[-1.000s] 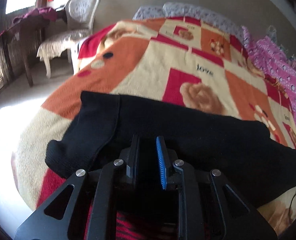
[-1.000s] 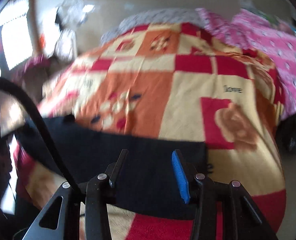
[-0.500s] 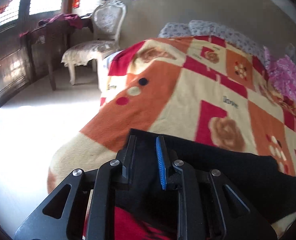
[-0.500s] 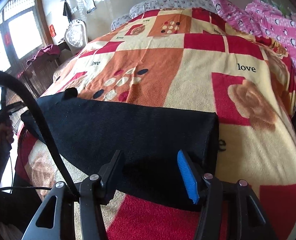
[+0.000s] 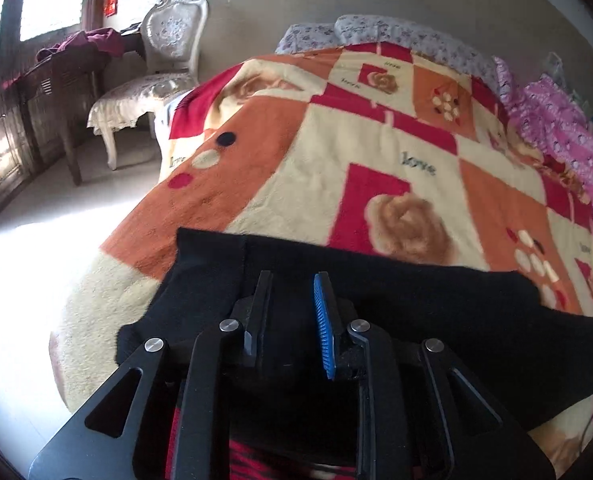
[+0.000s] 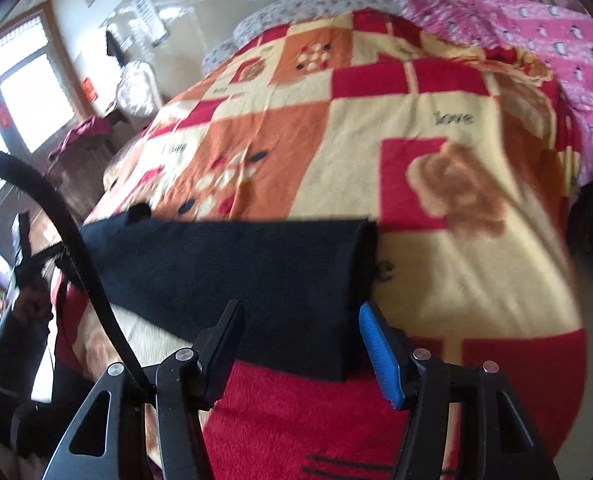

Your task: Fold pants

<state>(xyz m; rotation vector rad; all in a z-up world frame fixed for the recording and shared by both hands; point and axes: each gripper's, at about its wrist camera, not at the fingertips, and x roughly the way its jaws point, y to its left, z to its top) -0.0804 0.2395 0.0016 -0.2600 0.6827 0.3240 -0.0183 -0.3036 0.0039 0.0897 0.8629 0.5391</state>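
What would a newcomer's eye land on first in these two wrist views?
First, the loud patchwork blanket in red, orange and cream, with roses and the word "love", covering the bed. Next, the black pants lying as a dark band across its near edge, right in front of both grippers. The right gripper is open over the pants' right end; a white ornate chair stands at far left.

Left tool [image 5: 292,312] narrowly parted, right tool [image 6: 300,344] spread wide, seemingly empty
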